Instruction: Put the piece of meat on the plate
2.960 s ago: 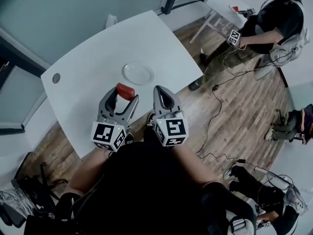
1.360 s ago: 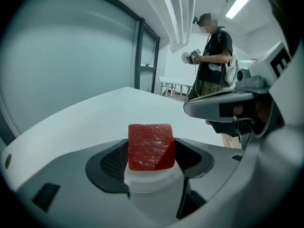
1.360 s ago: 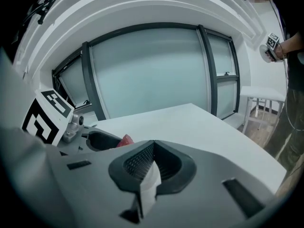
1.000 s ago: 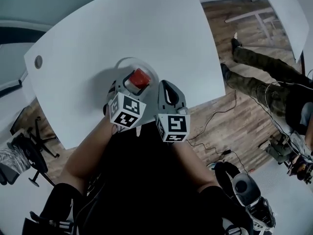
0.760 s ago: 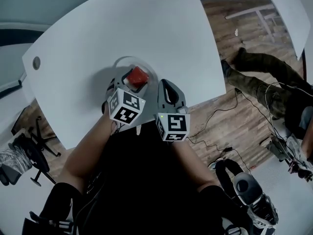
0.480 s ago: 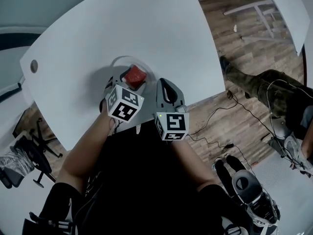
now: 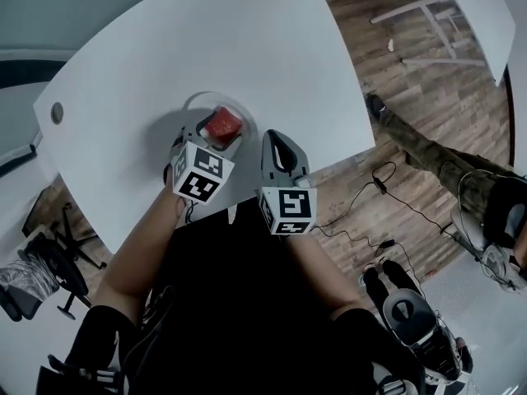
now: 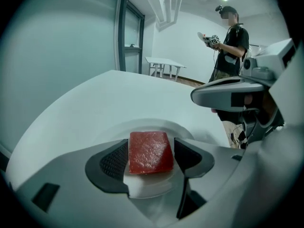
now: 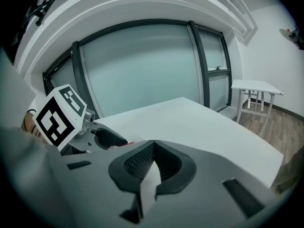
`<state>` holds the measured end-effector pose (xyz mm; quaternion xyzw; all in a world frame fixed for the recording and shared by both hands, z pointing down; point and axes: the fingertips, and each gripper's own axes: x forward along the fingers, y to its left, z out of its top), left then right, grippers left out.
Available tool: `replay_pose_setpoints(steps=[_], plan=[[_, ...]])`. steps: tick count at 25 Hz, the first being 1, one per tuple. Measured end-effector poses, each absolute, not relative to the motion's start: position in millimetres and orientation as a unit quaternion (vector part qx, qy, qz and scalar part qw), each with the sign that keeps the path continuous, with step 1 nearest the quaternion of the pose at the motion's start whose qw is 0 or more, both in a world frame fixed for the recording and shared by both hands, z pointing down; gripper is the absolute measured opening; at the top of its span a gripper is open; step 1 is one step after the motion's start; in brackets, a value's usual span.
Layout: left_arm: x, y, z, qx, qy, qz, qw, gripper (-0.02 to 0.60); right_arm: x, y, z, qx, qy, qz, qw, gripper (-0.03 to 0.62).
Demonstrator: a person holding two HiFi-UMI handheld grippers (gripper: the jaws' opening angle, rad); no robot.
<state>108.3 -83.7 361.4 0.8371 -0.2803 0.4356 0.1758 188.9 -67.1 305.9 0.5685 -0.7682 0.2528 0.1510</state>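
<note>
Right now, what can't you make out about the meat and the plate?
- Whether the piece of meat touches the plate: its underside is hidden by its own bulk in the left gripper view, and by the left tool in the head view.
- The plate's near rim: covered by the left tool in both views.
- Right gripper view: the left tool blocks both almost wholly.

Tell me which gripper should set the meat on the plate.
Left. The left gripper grips the meat over the plate; the right gripper is shut, empty and off to the side.
</note>
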Motion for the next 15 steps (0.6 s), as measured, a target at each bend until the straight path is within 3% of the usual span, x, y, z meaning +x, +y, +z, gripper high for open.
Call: replay_pose_setpoints(steps=[8, 12, 15], plan=[[107.2, -88.9, 331.5, 0.848, -0.304, 0.406, 0.154, 0.304, 188.2, -70.6, 289.9, 0.564, -0.779, 0.237, 0.137, 0.003], [102.6, -95.4, 287.7, 0.865, -0.360, 0.329, 0.117, 0.302, 187.9, -71.0, 272.7, 0.557, -0.790, 0.223, 0.125, 0.003], [99.6, -95.9, 254.2, 0.864, -0.416, 0.272, 0.081, 0.156, 185.7, -68.7, 256.1, 0.535, -0.811, 0.207, 0.115, 0.003]])
